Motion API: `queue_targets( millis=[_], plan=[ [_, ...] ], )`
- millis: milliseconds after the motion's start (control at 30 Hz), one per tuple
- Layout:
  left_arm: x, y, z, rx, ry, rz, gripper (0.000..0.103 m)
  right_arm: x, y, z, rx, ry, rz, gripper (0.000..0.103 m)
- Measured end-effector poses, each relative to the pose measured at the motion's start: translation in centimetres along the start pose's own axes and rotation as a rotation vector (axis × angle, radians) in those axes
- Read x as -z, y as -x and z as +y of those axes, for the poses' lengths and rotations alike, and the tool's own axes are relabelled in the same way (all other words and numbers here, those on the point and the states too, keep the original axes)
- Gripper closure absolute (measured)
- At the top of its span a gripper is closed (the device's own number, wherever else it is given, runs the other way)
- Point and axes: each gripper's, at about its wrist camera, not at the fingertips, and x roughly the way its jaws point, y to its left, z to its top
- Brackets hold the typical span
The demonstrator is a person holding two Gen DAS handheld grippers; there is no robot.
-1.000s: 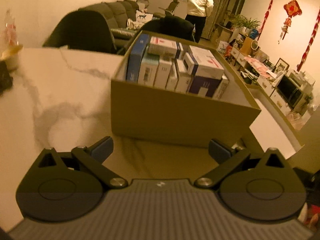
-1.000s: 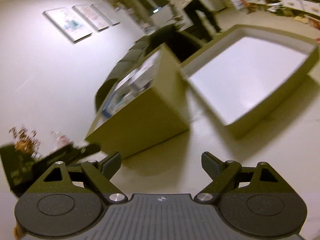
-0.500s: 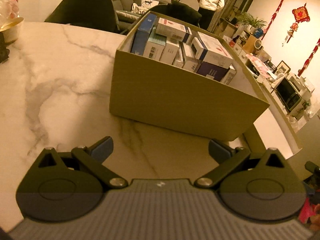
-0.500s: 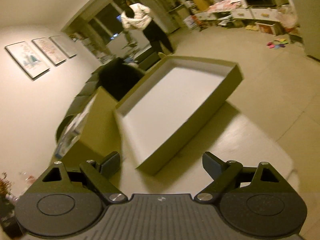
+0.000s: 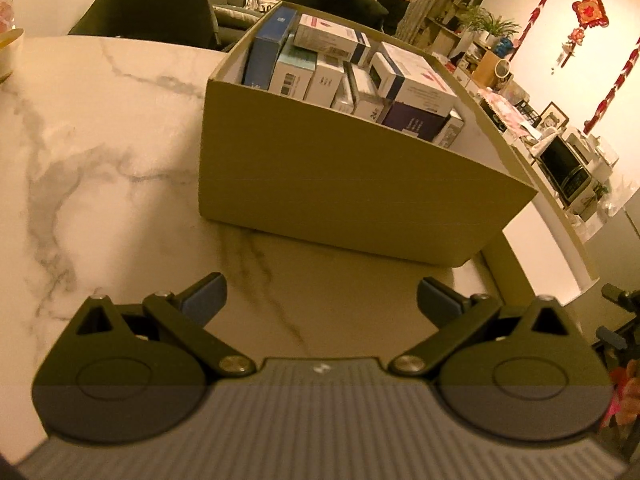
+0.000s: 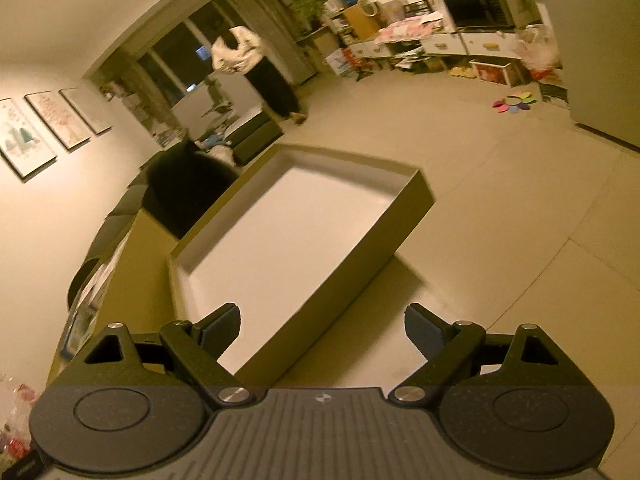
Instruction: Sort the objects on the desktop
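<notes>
A brown cardboard box (image 5: 352, 184) stands on the marble table (image 5: 100, 152), packed with several small cartons (image 5: 352, 76). My left gripper (image 5: 322, 300) hovers open just in front of its near wall, nothing between the fingers. The box's shallow lid (image 6: 304, 240) lies upside down, white inside, to the right of the box (image 6: 132, 280). My right gripper (image 6: 322, 330) is open over the lid's near corner, with that corner between the spread fingers and untouched.
Dark chairs (image 5: 156, 4) stand behind the table. A person in a white jacket (image 6: 244, 60) stands far back on the room's floor. Shelves and a television (image 6: 476, 8) line the far wall. The table's right edge runs close beside the lid.
The right gripper swung right, from facing the box to facing the lid. The left gripper sank a little and tilted down toward the box. Both stayed open.
</notes>
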Motion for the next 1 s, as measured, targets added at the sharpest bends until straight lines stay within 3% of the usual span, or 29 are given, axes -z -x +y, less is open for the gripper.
queue_targets(
  millis=[300,500,633,1000],
  plan=[
    [-0.1,-0.3,0.3,0.017,0.013,0.019,0.000,-3.1,-3.2,-1.9,0.020,-0.038,-0.009,0.016],
    [-0.2,-0.1,0.7,0.018,0.024,0.017,0.000,-4.3,-5.9,-4.3,0.000,-0.143,0.028,0.027],
    [-0.2,-0.2,0.8,0.017,0.032,0.020,0.000,-4.9,-6.9,-5.9,-0.051,-0.228,0.034,0.037],
    [-0.1,-0.1,0.7,0.030,0.032,0.033,0.000,-4.7,-9.2,-11.7,-0.222,-0.577,0.040,0.048]
  ],
)
